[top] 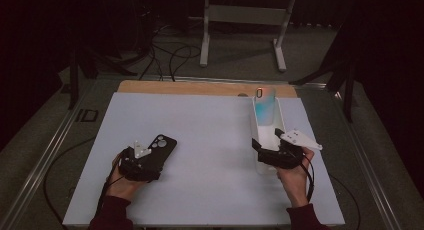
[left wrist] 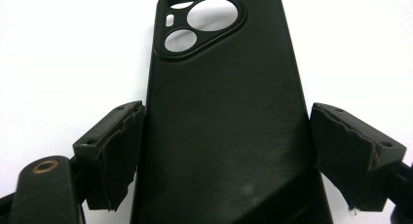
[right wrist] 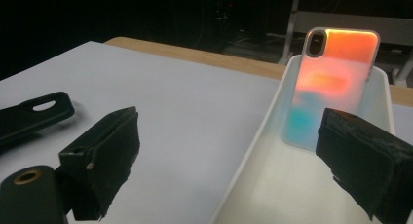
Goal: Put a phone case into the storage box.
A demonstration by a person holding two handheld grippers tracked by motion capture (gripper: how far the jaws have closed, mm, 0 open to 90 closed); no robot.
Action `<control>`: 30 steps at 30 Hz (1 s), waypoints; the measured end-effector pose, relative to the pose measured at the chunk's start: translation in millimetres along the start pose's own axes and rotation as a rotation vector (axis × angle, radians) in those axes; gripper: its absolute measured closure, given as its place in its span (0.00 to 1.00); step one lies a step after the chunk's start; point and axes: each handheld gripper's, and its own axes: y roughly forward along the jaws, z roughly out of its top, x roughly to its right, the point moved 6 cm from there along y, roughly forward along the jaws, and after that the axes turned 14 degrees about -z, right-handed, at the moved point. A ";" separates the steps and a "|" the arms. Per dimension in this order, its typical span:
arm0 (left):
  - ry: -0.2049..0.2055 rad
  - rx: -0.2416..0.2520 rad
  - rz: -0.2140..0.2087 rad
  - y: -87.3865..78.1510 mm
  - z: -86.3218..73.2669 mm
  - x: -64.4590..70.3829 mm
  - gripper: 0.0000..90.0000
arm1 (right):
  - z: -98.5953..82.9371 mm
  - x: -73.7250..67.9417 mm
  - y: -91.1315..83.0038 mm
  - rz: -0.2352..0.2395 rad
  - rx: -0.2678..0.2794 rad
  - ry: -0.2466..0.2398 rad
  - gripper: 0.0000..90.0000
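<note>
Black phone case [left wrist: 221,117] flat on the white table [top: 210,135], near-left, camera cutouts at the far end. Left gripper [top: 141,163] at its near end, jaws wide on either side: left pad just about touching the case's edge, right pad a little apart from it, no grip. Right gripper [top: 278,152] at the near end of a long white tray [top: 280,119] on the right, jaws wide, straddling the tray's left wall, nothing held. Iridescent orange-and-blue phone case [right wrist: 336,83] upright against the tray's far end.
</note>
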 end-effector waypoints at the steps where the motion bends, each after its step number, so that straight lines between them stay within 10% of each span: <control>1: 0.006 0.007 -0.002 -1.3 1.5 1.6 0.17 | 0.0 0.1 -0.2 0.002 -0.002 0.004 0.09; 30: 0.149 0.073 -0.023 -12.6 41.4 33.5 0.17 | 7.7 -7.0 -1.6 0.063 -0.006 0.029 0.10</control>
